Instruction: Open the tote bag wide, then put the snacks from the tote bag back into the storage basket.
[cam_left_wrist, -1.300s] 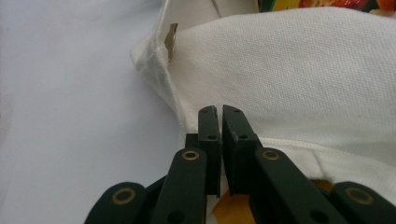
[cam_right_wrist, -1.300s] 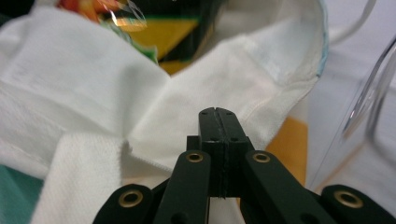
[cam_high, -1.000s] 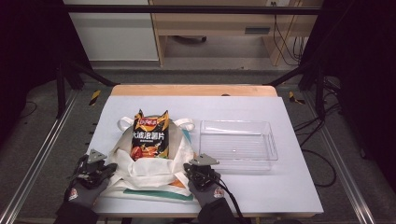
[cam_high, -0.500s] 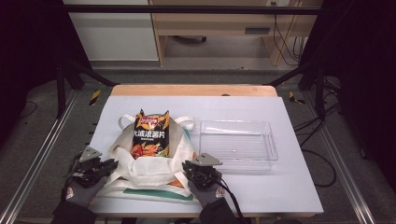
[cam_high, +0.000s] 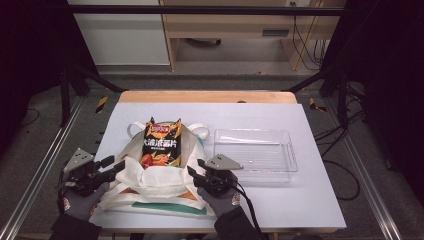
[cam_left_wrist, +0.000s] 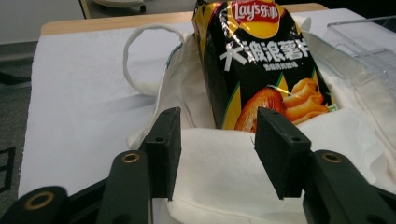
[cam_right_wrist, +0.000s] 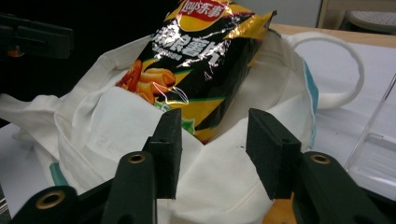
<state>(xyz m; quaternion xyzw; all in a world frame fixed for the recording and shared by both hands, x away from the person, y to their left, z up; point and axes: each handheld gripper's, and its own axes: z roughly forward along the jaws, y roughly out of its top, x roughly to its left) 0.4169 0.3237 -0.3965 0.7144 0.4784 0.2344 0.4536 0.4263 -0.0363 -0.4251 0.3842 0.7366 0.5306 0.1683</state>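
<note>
A white cloth tote bag (cam_high: 155, 182) lies flat on the table's near side, with a black crisp packet (cam_high: 160, 145) sticking out of its mouth. My left gripper (cam_high: 114, 165) hovers at the bag's left edge and my right gripper (cam_high: 196, 168) at its right edge. The jaws of both have just been opening and now stand apart. In the left gripper view my open left gripper (cam_left_wrist: 217, 130) hangs over the bag's (cam_left_wrist: 224, 172) hem, the packet (cam_left_wrist: 261, 60) beyond. The right gripper (cam_right_wrist: 212, 128) is likewise open above the cloth (cam_right_wrist: 107, 135), not pressing it, below the packet (cam_right_wrist: 196, 56).
A clear plastic tray (cam_high: 255, 152) stands just right of the bag, close to my right gripper, also seen as the tray (cam_right_wrist: 373, 144). The bag's handles (cam_high: 134, 129) loop toward the far side. The white-covered table (cam_high: 310, 200) has bare room at the far and right sides.
Both grippers have risen a little and their jaws have opened, letting go of the bag's cloth edge. The bag and packet have stayed in place.
</note>
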